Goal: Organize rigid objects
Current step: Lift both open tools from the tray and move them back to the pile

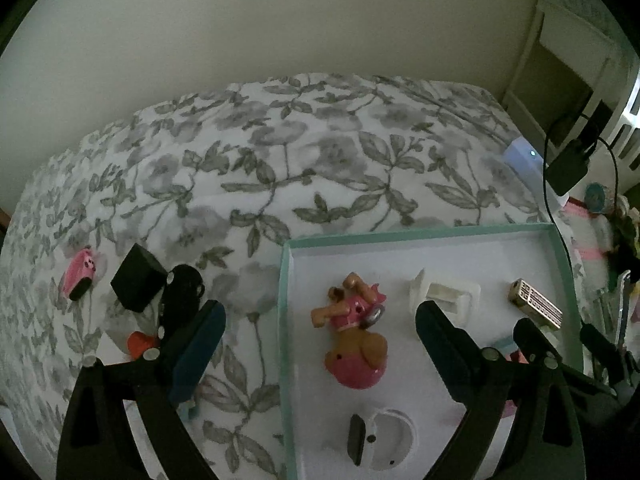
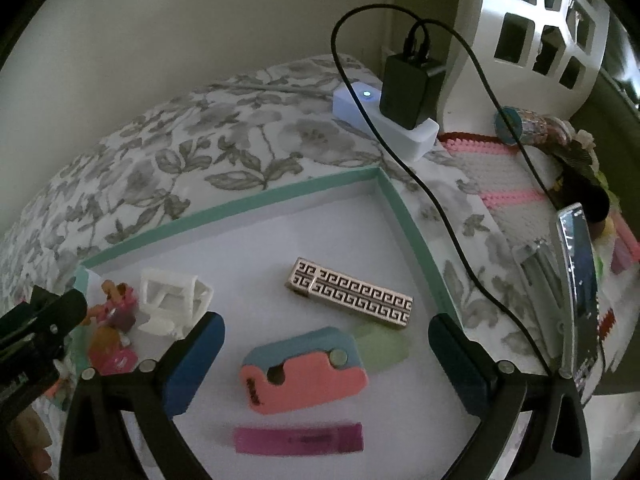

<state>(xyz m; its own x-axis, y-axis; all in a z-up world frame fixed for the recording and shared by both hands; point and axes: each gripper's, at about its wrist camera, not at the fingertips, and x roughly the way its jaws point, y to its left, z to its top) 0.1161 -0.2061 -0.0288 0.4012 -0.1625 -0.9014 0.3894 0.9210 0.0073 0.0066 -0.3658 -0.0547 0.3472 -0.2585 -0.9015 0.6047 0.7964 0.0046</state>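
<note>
A teal-rimmed white tray lies on a floral bedspread. In it are a pink-and-tan toy figure, a white plastic frame, a gold patterned bar, a white-and-grey round piece, a coral-and-blue block and a magenta bar. My left gripper is open over the tray's left part, around the toy figure. My right gripper is open above the coral block. Left of the tray lie a black box, a pink toy, a black piece and an orange piece.
A white power strip with a black charger and cable lies past the tray's far right corner. A knitted pink-and-white item, a phone and clutter sit to the right. A wall stands behind the bed.
</note>
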